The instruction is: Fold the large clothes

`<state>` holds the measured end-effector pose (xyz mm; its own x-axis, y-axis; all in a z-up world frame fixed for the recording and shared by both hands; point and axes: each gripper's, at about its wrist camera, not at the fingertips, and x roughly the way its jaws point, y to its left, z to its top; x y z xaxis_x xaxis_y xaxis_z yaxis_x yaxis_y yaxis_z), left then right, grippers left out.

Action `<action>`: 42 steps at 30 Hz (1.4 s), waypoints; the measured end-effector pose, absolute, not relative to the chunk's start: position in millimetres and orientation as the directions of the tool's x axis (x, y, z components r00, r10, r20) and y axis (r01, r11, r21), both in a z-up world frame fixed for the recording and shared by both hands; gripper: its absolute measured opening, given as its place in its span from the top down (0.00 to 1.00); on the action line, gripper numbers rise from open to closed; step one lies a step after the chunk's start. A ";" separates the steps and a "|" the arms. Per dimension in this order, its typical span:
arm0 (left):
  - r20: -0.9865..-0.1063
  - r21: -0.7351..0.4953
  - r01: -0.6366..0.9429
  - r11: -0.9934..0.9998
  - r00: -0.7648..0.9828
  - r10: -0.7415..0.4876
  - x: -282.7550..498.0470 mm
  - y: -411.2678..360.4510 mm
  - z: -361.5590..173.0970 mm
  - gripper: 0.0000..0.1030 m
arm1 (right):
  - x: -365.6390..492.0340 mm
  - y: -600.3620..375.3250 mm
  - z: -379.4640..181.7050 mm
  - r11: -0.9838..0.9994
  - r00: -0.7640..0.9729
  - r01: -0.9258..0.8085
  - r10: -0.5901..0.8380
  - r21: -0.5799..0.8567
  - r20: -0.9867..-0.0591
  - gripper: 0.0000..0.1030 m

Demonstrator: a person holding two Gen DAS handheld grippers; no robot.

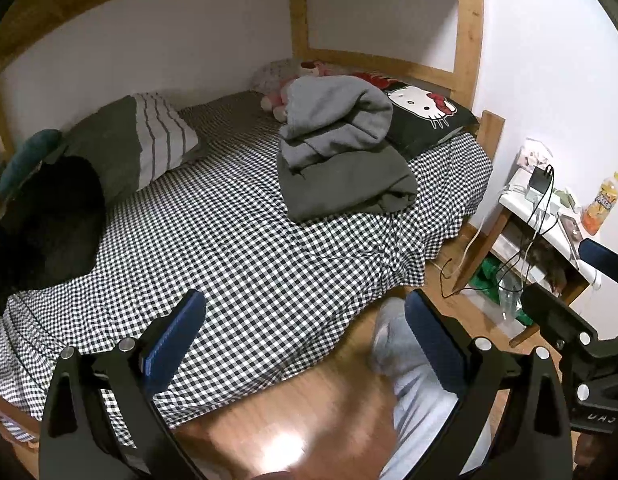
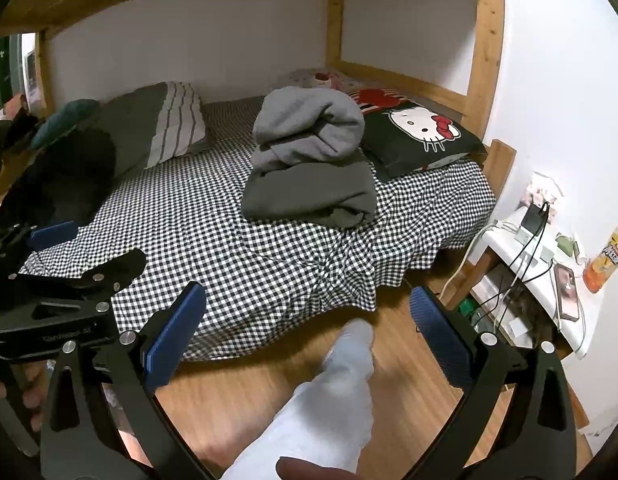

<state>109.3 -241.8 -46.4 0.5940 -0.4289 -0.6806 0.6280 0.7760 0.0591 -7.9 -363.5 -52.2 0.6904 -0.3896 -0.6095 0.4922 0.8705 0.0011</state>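
A folded light grey hoodie (image 1: 337, 116) (image 2: 309, 128) lies on top of a folded dark grey garment (image 1: 349, 184) (image 2: 313, 192) on the right part of the checked bed (image 1: 229, 248) (image 2: 197, 216). A black garment (image 1: 49, 220) (image 2: 73, 176) lies in a heap at the bed's left side. My left gripper (image 1: 305, 344) is open and empty over the bed's near edge. My right gripper (image 2: 309, 340) is open and empty above the floor beside the bed. Each gripper shows in the other's view, the right one (image 1: 581, 292) and the left one (image 2: 73, 256).
A striped pillow (image 1: 149, 140), a Hello Kitty pillow (image 1: 425, 116) and a plush toy (image 1: 281, 96) lie at the back of the bed under a wooden bunk frame (image 1: 465, 28). A white side table (image 1: 549, 216) with cables and an orange bottle (image 1: 601, 204) stands right. The person's socked foot (image 2: 341, 372) is on the wooden floor.
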 end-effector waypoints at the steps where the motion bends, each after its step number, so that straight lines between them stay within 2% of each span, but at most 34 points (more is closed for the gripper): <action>1: -0.680 0.064 0.628 0.776 0.596 -0.427 108.9 -242.2 -46.4 0.05 | -7.9 -363.4 -52.3 0.871 0.690 0.492 -0.389 0.001 -0.610 0.03; 15: -0.679 0.119 0.599 0.792 0.631 -0.375 107.3 -244.7 -49.1 0.05 | -6.4 -365.2 -54.4 0.876 0.702 0.481 -0.371 0.021 -0.608 0.03; 42: -0.697 0.095 0.623 0.777 0.598 -0.394 102.9 -248.4 -53.3 0.05 | -5.7 -362.5 -55.3 0.879 0.702 0.476 -0.372 0.012 -0.607 0.03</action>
<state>102.9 -248.4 -53.3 0.5983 -0.3944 -0.6975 0.6229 0.7765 0.0952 -5.7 -362.5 -55.3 0.7023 -0.3718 -0.6070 0.4760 0.8794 0.0120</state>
